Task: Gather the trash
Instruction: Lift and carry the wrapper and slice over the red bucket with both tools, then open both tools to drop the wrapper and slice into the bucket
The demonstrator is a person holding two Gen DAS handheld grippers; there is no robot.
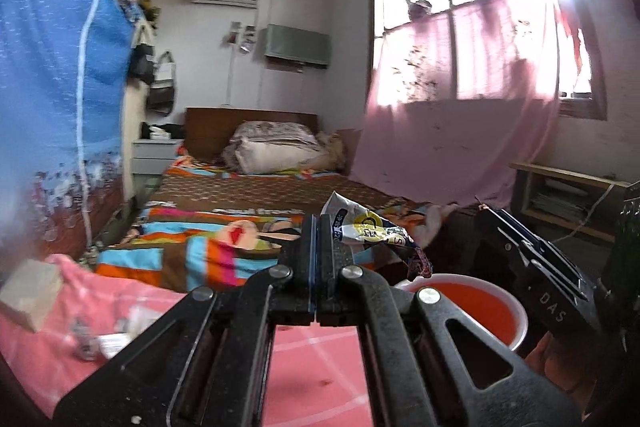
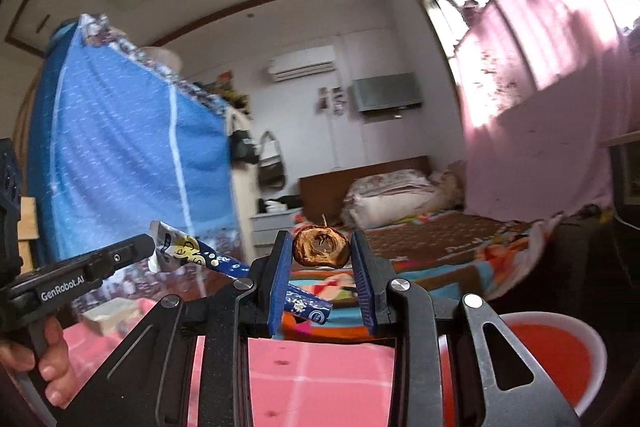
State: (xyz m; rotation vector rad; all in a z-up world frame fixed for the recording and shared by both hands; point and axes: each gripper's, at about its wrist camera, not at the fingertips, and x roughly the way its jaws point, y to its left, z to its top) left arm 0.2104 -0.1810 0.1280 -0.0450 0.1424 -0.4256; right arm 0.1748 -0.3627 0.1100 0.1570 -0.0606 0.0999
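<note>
**Bedroom worktop, both claws carrying trash**

Pink checked cloth covers the worktop [image 1: 316,367] in the foreground, with a bed [image 1: 248,195] under a striped quilt behind it and a pink curtain [image 1: 460,87] over the bright window.

Left wrist view: the left claw [image 1: 319,239] has its fingers pressed together on a crumpled blue, white and yellow wrapper [image 1: 372,231], which sticks out up and to the right of the tips. Just below the wrapper's hanging end sits a red bin [image 1: 476,303] with a white rim. The right claw's dark body [image 1: 548,267] crosses the right edge; its load is out of sight here. A pale block [image 1: 28,291] lies on the cloth at left.

Right wrist view: the right claw [image 2: 322,255] is clamped on a brown, shrivelled apple core [image 2: 321,247] held between its blue pads. The left claw [image 2: 132,253] reaches in from the left, the wrapper [image 2: 192,257] trailing from its tip down behind the right claw's left finger. The red bin [image 2: 560,359] lies low right. A blue fabric wardrobe [image 2: 120,155] fills the left.
</note>
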